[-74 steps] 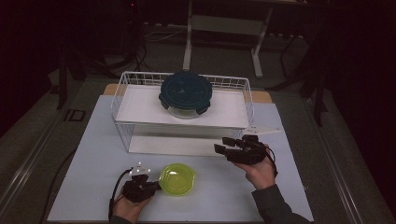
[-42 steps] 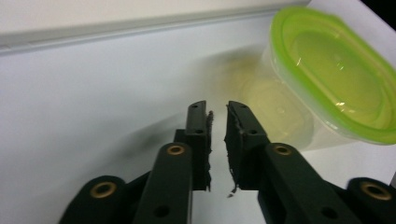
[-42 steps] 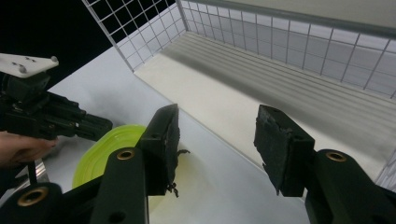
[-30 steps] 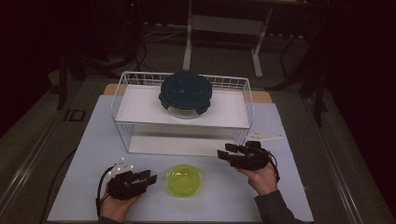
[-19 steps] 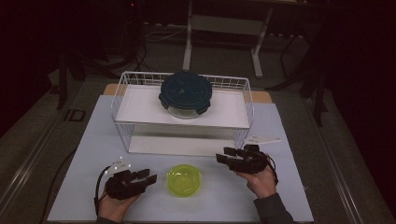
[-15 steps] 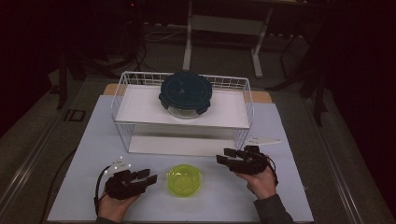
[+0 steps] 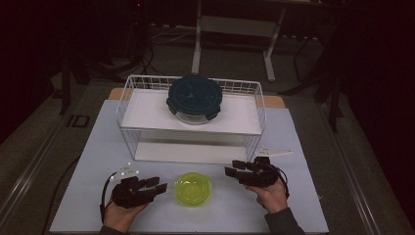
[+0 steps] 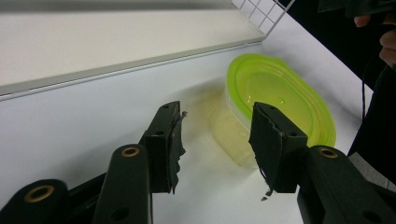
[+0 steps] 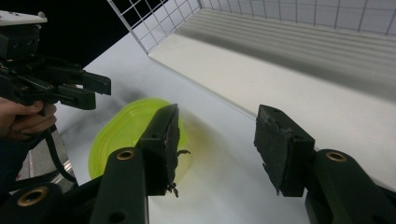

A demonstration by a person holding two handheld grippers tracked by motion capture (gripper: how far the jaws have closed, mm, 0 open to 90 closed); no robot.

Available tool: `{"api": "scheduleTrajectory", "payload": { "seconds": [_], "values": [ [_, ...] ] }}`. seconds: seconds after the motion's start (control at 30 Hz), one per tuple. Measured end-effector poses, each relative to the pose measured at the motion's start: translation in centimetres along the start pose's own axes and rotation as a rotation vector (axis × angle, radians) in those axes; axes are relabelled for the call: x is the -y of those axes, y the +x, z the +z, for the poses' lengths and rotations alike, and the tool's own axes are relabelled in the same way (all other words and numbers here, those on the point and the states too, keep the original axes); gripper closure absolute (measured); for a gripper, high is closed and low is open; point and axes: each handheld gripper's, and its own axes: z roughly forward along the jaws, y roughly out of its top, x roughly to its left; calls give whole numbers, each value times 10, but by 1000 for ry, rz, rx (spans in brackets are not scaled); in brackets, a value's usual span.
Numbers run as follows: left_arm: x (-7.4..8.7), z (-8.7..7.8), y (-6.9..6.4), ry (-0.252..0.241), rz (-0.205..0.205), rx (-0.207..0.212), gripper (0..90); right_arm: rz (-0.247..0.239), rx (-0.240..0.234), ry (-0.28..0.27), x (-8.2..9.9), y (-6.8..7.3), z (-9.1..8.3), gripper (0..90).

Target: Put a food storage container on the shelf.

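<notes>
- The green plastic bowl [image 7: 193, 188] sits on the white table [image 7: 88, 161], between the two grippers.
- The left gripper [image 7: 160, 186] has just opened its jaws; nothing is in them.
- The right gripper [image 7: 231, 171] is open and empty too.
- The bowl looks light and slippery, so its rim is probably the best place to pinch.

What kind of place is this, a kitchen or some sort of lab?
Most likely a lab or recording room, not a kitchen. A white-covered table bears only a wire rack, a lidded container and a green bowl. Cables and a desk frame stand in the dark behind.
</notes>
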Motion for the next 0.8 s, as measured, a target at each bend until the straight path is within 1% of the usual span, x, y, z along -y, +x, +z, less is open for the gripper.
{"api": "scheduleTrajectory", "payload": {
  "seconds": [0.17,0.47,0.8],
  "values": [
    [-1,3,0,16,-3,10,545,18,-14,8,7,1,5,491],
    [-2,12,-1,34,-14,32,510,39,-39,25,16,3,13,491],
    [-4,20,-6,53,-12,55,513,62,-63,42,24,5,23,491]
  ]
}}
